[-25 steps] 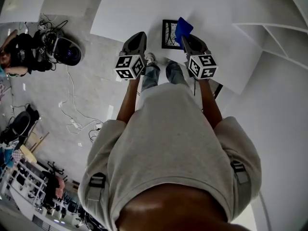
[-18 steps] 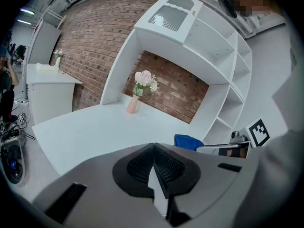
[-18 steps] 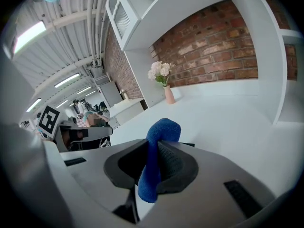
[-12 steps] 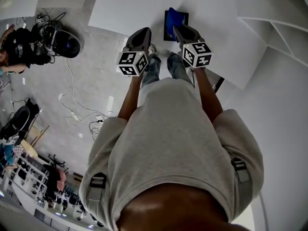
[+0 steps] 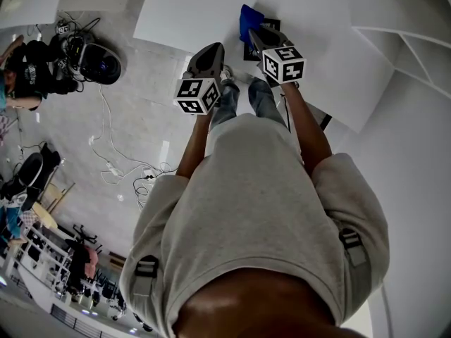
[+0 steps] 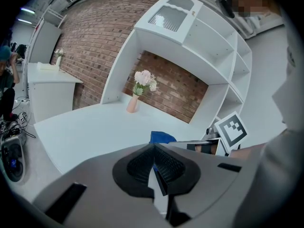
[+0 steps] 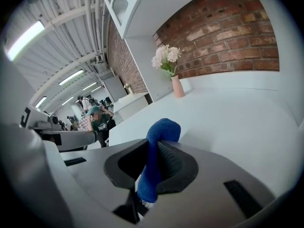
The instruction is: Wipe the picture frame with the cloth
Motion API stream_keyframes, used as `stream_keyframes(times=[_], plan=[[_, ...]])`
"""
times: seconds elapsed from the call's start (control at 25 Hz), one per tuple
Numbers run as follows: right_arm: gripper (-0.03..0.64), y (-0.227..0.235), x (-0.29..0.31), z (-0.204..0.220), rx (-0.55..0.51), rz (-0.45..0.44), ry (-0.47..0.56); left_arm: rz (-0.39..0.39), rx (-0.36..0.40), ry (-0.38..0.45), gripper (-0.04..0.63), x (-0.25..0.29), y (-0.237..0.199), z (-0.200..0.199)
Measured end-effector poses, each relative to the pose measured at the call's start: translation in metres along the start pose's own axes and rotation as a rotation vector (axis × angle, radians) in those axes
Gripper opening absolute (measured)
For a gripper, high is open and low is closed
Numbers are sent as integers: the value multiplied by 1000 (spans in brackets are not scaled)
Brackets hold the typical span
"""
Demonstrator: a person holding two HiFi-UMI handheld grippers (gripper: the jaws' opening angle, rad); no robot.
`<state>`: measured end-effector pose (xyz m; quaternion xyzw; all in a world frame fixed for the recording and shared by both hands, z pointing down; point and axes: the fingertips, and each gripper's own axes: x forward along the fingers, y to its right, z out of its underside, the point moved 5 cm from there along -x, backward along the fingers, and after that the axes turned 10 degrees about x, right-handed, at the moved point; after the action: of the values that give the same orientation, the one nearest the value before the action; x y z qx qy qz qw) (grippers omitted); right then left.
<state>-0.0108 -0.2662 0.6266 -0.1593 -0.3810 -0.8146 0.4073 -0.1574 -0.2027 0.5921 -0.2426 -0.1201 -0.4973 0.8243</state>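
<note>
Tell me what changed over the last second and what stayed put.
The right hand-held gripper carried the cloth leftward across the picture frame, from its right side to its left edge, keeping hold of it. The left hand-held gripper stayed shut and empty, and the frame has not shifted on the table.

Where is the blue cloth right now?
The blue cloth is pinched by the right gripper, at the left side of the picture frame lying on the white table, top middle of the head view.

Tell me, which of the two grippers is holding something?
The right gripper: its jaws pinch the blue cloth. The left gripper has its jaws closed together on nothing.
</note>
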Motion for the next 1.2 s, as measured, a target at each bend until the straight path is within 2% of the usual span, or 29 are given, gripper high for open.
stream_keyframes(times=[0.4,1.2], plan=[[63,35,0,10,25,84,-64,0,0,-6,15,1,4,5],[63,102,-56,21,73,218,-53,52,40,-7,17,20,22,-1]])
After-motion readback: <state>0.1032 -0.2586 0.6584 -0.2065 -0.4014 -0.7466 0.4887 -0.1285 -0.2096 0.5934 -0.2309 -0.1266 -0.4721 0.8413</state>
